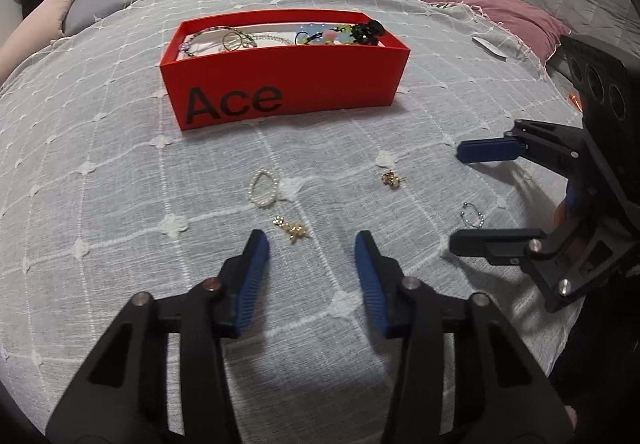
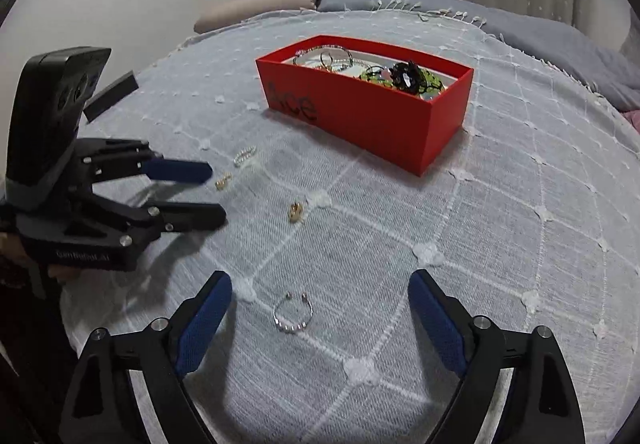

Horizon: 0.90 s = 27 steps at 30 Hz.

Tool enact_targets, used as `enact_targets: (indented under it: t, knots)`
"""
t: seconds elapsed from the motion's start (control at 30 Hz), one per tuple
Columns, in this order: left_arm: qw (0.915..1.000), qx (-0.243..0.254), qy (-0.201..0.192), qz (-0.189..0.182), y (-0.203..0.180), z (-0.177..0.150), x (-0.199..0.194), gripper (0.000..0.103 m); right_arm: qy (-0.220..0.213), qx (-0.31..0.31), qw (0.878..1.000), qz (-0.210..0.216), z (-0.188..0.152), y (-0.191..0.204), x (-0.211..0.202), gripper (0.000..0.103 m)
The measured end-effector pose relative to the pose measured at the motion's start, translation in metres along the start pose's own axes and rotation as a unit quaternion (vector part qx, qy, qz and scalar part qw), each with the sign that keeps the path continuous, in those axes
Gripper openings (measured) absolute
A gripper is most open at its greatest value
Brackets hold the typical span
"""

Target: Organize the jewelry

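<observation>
**Loose jewelry on the bed in front of the red box**

A red box (image 1: 286, 80) printed "Ace" sits on a bed covered by a white checked throw (image 1: 120, 204). Inside the box lie bracelets, beads and a black flower-shaped piece (image 1: 366, 31).

On the near side of the box, four pieces lie loose on the throw: a pearl ring (image 1: 264, 189), a gold charm (image 1: 294, 230) just nearer than it, a small gold earring (image 1: 391, 178) to the right, and a silver open ring (image 2: 293, 314) farthest from the box.

The left tool (image 1: 312, 248) has its jaws parted, empty, with the gold charm just beyond its fingertips. No earlier view is available to compare. The right tool (image 2: 320, 284) stands wide open and empty, with the silver open ring lying on the throw between its fingers, untouched.
</observation>
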<state>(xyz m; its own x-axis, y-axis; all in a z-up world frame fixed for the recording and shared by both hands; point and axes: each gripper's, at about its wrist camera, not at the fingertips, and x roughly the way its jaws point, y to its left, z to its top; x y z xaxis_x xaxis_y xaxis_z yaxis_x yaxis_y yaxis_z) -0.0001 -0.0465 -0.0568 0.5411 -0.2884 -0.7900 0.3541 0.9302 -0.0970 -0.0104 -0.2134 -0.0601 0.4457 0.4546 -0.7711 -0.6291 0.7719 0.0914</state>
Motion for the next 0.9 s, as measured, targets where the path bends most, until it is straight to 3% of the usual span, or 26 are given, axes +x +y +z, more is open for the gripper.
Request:
enact_targets:
  t: [0.07,0.27,0.53,0.9]
  knots:
    - [1.0000,-0.003,0.001,-0.006,0.000,0.001,0.001,0.040,-0.003,-0.003,1.000,0.008,0.004,0.001,0.001,0.077]
    - [0.9999,-0.012,0.001,-0.010,0.003,0.002,0.004,0.032,-0.001,-0.015,1.000,0.019,0.014,0.008,0.009,0.062]
    - [0.9996,-0.027,0.001,-0.001,0.008,0.002,0.003,0.015,0.005,-0.028,0.999,0.023,0.024,0.015,0.021,0.048]
    - [0.9992,-0.039,0.002,-0.004,0.015,-0.003,-0.002,0.010,0.010,-0.037,0.999,0.013,0.032,0.016,0.033,0.026]
